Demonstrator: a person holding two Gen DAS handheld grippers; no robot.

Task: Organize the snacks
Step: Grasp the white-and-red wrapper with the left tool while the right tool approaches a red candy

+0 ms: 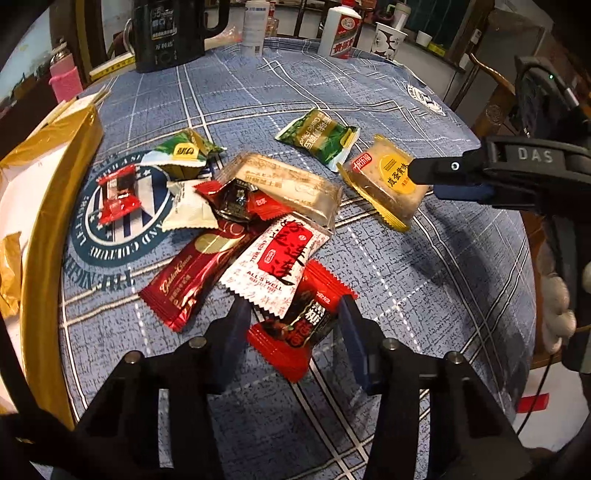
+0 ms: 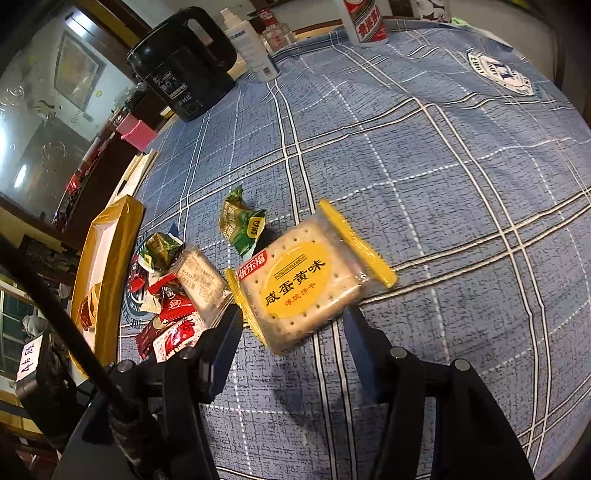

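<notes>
A pile of snack packets lies on the blue plaid tablecloth (image 1: 424, 295). My left gripper (image 1: 293, 321) straddles a red-and-black candy packet (image 1: 295, 332) at the pile's near edge, its pads touching the packet's two sides. A white-and-red packet (image 1: 273, 262) overlaps that candy's far end. To the right, a yellow-labelled cracker packet (image 2: 299, 284) lies a little tilted. My right gripper (image 2: 291, 321) stands open at its near edge, one fingertip on each side. In the left wrist view the right gripper (image 1: 424, 181) reaches in from the right onto the cracker packet (image 1: 384, 184).
A gold-rimmed box (image 1: 55, 184) lies at the left by the pile, also seen as the gold box (image 2: 110, 258). At the table's far edge stand a black kettle (image 1: 170, 33), a white bottle (image 1: 255, 26), a liquor bottle (image 1: 341, 29) and a paper cup (image 1: 388, 38). A green packet (image 1: 321, 136) lies apart.
</notes>
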